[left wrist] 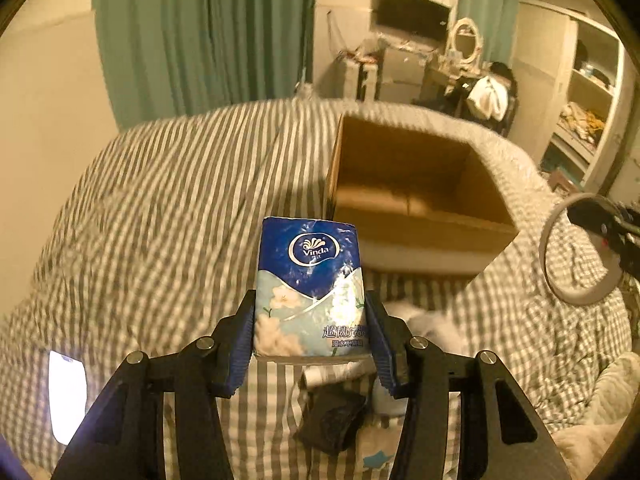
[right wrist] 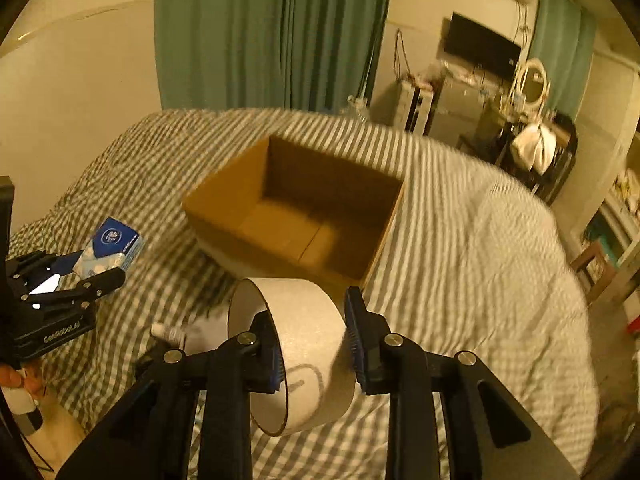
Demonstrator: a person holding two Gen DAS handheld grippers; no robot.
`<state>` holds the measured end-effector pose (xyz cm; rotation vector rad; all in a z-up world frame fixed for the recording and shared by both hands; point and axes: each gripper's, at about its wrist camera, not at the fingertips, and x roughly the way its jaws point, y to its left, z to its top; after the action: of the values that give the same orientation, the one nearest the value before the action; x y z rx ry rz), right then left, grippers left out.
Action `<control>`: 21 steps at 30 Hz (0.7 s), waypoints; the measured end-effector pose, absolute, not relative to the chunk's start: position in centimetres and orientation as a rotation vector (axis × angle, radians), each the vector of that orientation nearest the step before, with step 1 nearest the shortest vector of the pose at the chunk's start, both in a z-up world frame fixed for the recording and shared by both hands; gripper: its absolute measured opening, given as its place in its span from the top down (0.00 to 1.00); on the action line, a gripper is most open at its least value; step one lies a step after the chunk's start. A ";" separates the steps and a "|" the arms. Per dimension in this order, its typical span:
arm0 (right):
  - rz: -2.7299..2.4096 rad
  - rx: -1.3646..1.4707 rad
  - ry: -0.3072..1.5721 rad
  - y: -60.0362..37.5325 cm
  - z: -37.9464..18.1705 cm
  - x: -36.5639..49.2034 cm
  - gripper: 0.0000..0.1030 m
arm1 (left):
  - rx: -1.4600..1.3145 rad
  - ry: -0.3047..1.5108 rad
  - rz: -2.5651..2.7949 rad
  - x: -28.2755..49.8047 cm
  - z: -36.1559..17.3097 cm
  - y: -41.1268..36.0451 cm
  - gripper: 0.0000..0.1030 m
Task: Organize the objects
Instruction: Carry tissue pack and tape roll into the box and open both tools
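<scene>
Item 1 — tissue pack (left wrist: 310,288), blue and white, "Vinda" printed on its face. Held upright between the blue pads of the left gripper (left wrist: 311,320), jaws clamped on its lower sides; carried above the striped bedcover (left wrist: 160,200), short of the box and to its left.

Item 2 — tape roll (right wrist: 296,348), wide, pale. Gripped by the right gripper (right wrist: 312,344) with one finger inside the ring and the other against its outer face, pinching the wall; held just before the box's near corner.

Item 3 — cardboard box (right wrist: 224,208), open-topped, resting on the bedcover; what showed of its floor was bare.

Item 4 — loose articles on the bed beneath the grippers: a dark bundle (left wrist: 332,420), a small white bottle (right wrist: 168,332); exact kinds could not be made out.

Step in hand, by judgement: transport — both items lifted, neither yet over the box.

Next move called for: carrying each forward past the rim, lowering inside, then opening the jaws — one at a time, lest the grippers crowd each other at the opening.
</scene>
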<state>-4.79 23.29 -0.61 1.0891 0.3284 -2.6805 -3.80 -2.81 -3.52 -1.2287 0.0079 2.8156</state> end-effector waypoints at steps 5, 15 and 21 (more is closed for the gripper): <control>-2.692 1.049 0.381 22.2 3.7 -7.4 0.75 | -1.124 -0.003 2.817 -7.1 0.6 -2.8 0.49; -2.720 1.061 0.378 19.1 5.6 -16.7 0.75 | -1.050 0.076 2.783 -15.8 2.4 0.9 0.49; -2.701 1.164 0.334 19.7 1.2 -20.3 0.75 | -1.148 0.110 2.718 -19.2 -2.2 3.0 0.49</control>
<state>-20.31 19.65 1.24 1.1636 0.3337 -2.7014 -19.18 2.99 -2.24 -1.1482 0.1104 2.7182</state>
